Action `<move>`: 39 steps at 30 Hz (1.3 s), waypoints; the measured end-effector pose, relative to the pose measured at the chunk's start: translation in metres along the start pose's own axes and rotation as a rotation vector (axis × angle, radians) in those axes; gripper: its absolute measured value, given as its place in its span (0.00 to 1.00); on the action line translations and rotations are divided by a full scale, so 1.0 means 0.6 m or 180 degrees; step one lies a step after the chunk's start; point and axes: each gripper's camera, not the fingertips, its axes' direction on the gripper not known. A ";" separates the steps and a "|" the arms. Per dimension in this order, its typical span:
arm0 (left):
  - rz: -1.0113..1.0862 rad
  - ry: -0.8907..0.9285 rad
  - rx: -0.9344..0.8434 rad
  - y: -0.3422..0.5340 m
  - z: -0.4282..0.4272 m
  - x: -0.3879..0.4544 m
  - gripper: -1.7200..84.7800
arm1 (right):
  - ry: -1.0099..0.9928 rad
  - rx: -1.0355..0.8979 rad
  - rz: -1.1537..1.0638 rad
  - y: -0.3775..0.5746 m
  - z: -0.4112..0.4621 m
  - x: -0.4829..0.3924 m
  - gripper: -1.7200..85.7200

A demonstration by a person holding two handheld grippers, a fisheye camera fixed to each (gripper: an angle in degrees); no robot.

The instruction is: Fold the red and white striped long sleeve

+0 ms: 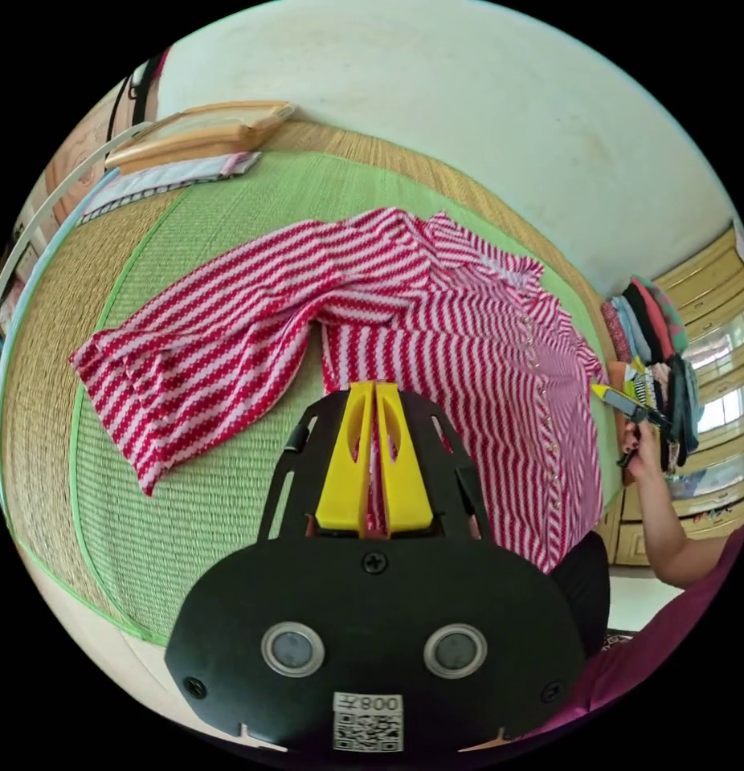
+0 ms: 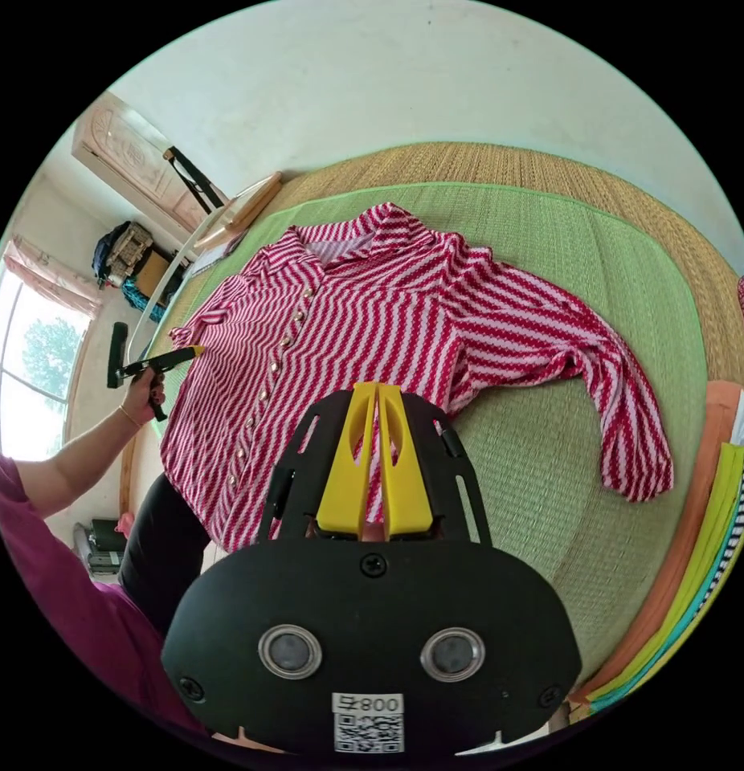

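The shirt (image 2: 372, 321) lies spread flat on the mat (image 2: 549, 450), front up, collar toward the wall (image 2: 436, 80). Both sleeves reach out sideways. A stack of folded clothes (image 1: 653, 353) sits just off one side of the mat.

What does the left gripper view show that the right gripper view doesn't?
Left gripper view: wooden cabinets, and the right gripper at the shirt's edge. Right gripper view: a window, a bag, and the left gripper at the shirt's edge. Both: the shirt spread on the green mat, a clothes pile beside it, and closed yellow jaws in front.
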 end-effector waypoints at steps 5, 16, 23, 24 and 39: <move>-0.0065 0.0022 0.0012 0.016 -0.003 0.031 0.02 | -0.0092 -0.0095 0.0098 0.143 -0.012 -0.022 0.02; 0.0852 0.0936 -0.0174 -0.011 0.069 0.293 0.06 | -0.0224 0.0576 0.1004 0.334 -0.052 0.094 0.02; 0.2227 0.1403 -0.0428 -0.080 0.202 0.660 0.10 | 0.0174 0.1283 0.1464 0.382 -0.101 0.200 0.05; 0.2469 0.1428 -0.0458 -0.086 0.229 0.728 0.10 | 0.0175 0.1315 0.1500 0.386 -0.102 0.208 0.05; 0.3713 0.0721 -0.0625 -0.096 0.438 1.039 0.05 | -0.0541 0.1687 0.1660 0.466 -0.091 0.316 0.11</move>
